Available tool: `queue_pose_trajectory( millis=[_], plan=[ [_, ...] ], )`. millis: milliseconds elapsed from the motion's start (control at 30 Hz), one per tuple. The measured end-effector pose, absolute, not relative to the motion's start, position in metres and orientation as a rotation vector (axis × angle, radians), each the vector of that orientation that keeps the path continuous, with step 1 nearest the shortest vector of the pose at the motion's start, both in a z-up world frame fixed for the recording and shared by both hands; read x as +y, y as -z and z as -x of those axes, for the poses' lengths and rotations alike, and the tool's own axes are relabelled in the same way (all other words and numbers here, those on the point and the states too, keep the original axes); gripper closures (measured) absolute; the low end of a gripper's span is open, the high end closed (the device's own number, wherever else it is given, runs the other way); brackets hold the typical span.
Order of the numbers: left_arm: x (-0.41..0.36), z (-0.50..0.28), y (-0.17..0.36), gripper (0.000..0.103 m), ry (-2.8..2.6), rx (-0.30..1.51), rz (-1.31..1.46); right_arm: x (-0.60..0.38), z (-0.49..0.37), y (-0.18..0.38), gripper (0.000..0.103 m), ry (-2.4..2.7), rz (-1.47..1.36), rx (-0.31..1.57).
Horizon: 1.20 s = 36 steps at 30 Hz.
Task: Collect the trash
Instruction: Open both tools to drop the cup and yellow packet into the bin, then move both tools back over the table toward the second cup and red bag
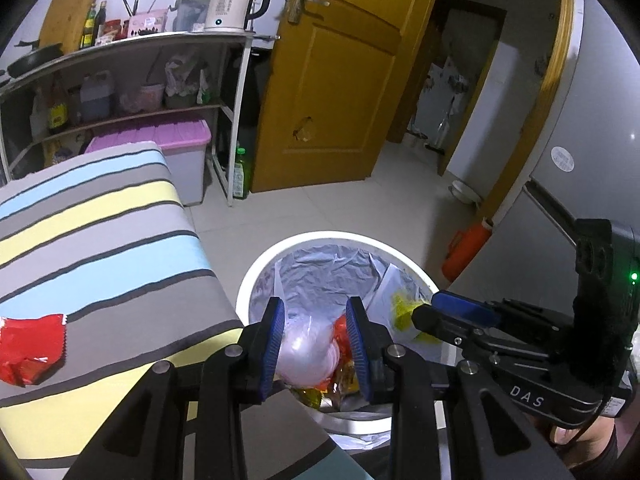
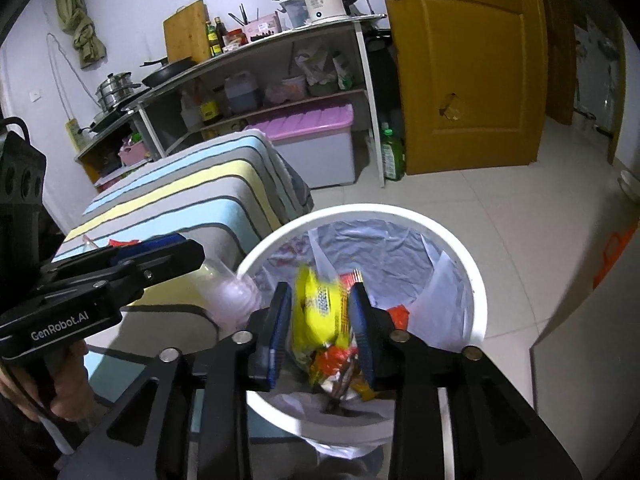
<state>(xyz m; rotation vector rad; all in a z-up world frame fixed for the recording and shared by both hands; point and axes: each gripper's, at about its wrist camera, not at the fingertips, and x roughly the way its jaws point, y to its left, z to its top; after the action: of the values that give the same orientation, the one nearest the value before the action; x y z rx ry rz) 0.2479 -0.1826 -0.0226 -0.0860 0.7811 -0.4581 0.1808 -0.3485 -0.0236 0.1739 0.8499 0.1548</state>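
**A:** What edges do I have, left to right?

**B:** Left of your left tongs point(image 1: 315, 308) is the striped bed point(image 1: 100, 220). Its near corner ends just beside the bin point(image 1: 248, 280), almost touching the rim. Past the bed stands the shelf point(image 1: 140, 44), and right of that the door point(image 1: 332, 80). Bare floor point(image 1: 320, 208) runs from the bin's far side to the door, so that is your open room. On the far right a grey cabinet point(image 1: 580, 160) closes it in.

**A:** What trash is left out?

**B:** A red wrapper point(image 1: 28, 348) lies flat on the bed, well to the left of your left tongs and apart from both pairs.

**A:** And my left tongs?

**B:** They grip a clear cup point(image 1: 308, 350). The pads press its sides, and it hangs over the near left part of the bin's mouth. From your right camera it sticks out past the tips, just above the rim.

**A:** The right pair?

**B:** Your right tongs point(image 2: 321, 290) are over the middle of the bin, tips pointing down into it. A yellow wrapper point(image 2: 320, 308) sits between the pads, but it is blurred while the pads are sharp. It looks loose rather than pinched, so the jaws stand apart. More wrappers lie in the liner directly below both pairs.
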Motion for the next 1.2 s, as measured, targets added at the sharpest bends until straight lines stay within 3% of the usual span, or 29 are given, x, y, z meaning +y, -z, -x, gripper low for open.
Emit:
queue_pose_trajectory(
  millis=[467, 1200],
  plan=[
    [-0.161, -0.227, 0.006, 0.07, 0.427, 0.725, 0.102, -0.342, -0.173, 0.012, 0.065, -0.159, -0.16, 0.834],
    [-0.056, -0.148, -0.039, 0.07, 0.252, 0.596, 0.156, -0.249, -0.146, -0.033, 0.065, -0.332, -0.046, 0.757]
  ],
)
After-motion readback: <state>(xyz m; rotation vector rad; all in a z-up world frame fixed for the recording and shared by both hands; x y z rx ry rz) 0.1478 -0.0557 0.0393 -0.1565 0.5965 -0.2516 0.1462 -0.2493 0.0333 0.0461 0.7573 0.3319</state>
